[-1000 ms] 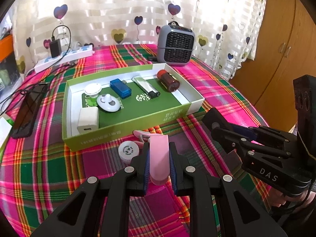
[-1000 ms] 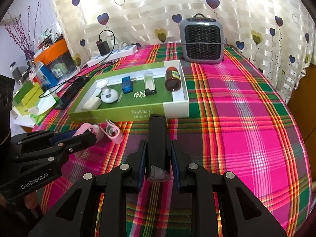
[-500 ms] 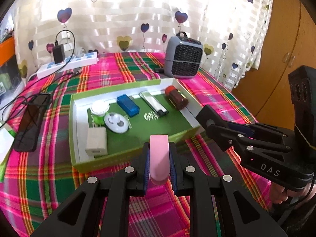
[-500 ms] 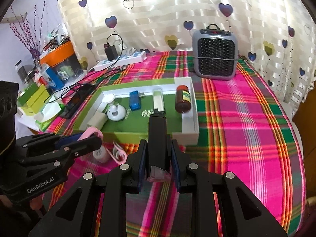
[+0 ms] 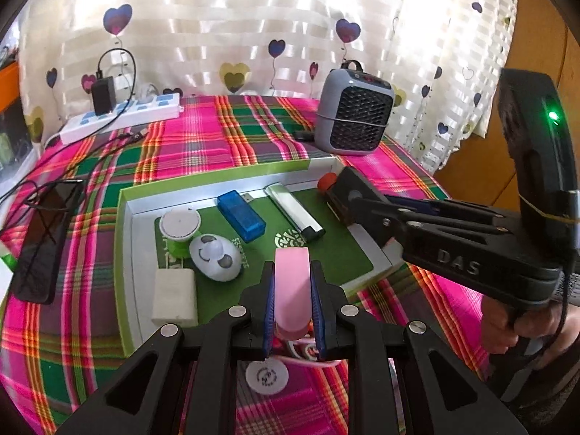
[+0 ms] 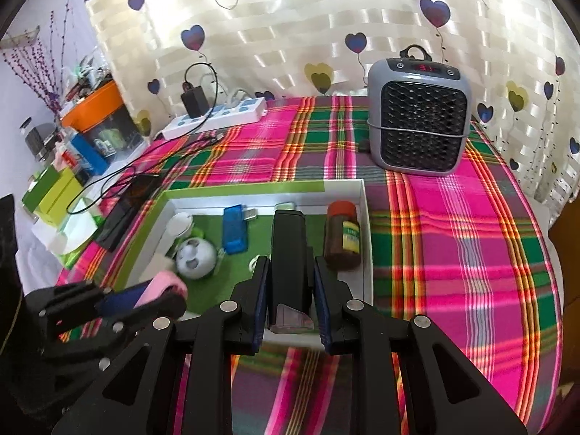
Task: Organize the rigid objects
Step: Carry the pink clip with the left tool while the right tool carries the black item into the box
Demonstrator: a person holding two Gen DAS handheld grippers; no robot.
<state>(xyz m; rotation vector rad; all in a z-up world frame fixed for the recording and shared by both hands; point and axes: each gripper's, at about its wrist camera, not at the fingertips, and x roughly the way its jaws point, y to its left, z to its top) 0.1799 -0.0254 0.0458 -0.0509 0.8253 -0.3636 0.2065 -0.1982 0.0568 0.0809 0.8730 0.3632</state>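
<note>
Pink and smooth, a rounded plastic piece (image 5: 292, 282) sits clenched between the blue pads of the left hand-held gripper (image 5: 292, 297), hanging over the near edge of the shallow green-lined cardboard box (image 5: 125, 239) on the plaid-clothed surface (image 6: 453, 253). The right hand-held gripper (image 6: 290, 297) is clamped on a matte black oblong block (image 6: 288, 253) above the same box, beside a brown red-capped bottle (image 6: 342, 239). Inside lie a translucent blue USB stick (image 5: 241, 215), a silver lighter (image 5: 294, 212), a white egg-shaped gadget (image 5: 215, 257) and a white square charger (image 5: 174, 296). Both hand-held grippers tilt downward toward the box; a hand (image 5: 507, 330) grips the right one's handle.
</note>
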